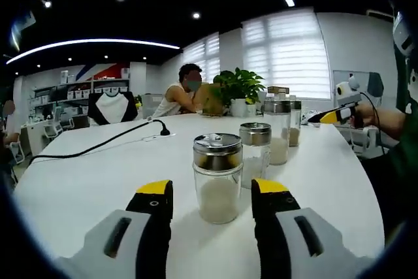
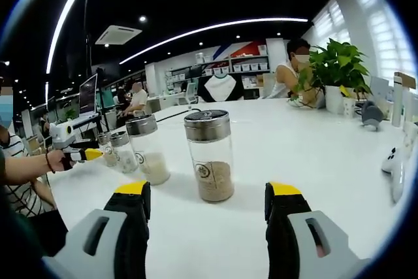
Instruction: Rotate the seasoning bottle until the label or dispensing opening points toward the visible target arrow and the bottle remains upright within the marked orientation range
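Note:
On the white table (image 1: 98,181), a glass seasoning bottle (image 1: 217,178) with a metal lid and white grains stands upright. It is just beyond the yellow tips of my left gripper (image 1: 212,191), which is open and does not touch it. A taller bottle (image 2: 210,155) with brown grains and a small round label stands upright ahead of my open right gripper (image 2: 208,191), apart from its jaws. The right gripper (image 1: 336,114) also shows far right, held by a hand. The left gripper (image 2: 85,155) shows at the left beside the other bottles. I see no arrow mark.
More bottles stand close by: one (image 1: 255,151) right behind the white-grain bottle and two taller ones (image 1: 277,132). A black cable (image 1: 98,145) crosses the table's left. A potted plant (image 1: 238,89) and a seated person (image 1: 183,96) are at the far side.

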Available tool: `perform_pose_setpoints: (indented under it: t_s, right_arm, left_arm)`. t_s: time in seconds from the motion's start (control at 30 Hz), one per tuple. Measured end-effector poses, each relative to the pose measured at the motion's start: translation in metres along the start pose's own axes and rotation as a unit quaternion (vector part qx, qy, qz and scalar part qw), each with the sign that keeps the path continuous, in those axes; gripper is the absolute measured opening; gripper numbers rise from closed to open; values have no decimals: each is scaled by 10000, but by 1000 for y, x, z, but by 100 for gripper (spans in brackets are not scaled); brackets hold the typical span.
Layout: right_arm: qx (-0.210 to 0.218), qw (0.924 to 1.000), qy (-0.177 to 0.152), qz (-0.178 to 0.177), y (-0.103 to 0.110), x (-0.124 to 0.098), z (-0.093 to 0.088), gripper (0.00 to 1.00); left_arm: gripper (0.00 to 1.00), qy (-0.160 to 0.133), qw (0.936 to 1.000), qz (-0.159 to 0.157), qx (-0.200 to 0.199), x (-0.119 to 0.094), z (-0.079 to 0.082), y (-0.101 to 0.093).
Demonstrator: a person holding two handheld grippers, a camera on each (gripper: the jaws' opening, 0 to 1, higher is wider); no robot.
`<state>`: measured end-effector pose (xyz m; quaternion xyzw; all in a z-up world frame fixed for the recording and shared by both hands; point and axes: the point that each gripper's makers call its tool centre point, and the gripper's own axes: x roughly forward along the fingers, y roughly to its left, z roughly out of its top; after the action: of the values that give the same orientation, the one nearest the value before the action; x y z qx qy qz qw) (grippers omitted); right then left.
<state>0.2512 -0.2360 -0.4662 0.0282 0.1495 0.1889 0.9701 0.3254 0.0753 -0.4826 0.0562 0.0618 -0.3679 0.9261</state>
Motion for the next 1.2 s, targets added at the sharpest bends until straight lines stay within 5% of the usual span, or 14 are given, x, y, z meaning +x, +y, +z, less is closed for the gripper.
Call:
perform_pose_setpoints:
  t_s: [0.4,0.6,0.77,1.2]
  right_arm:
    - [-171,9998,-9,-53,1,-2,2,72]
    - [-127,9998,-100,-95,-2,-3,6,72]
    - [-109,9999,-97,-89,-1,-2,5,72]
    - [-86,9999,-100,-50,1,1,5,72]
  left_arm:
    - [48,9,9915,1252,-358,-11,5,-2]
    - [47,-82,9890,1426,-387,-3,14,-13]
    - [47,-102,9794,1861,-782,4,11,-5]
    - [46,-30,9650,2500,-793,14,7,0]
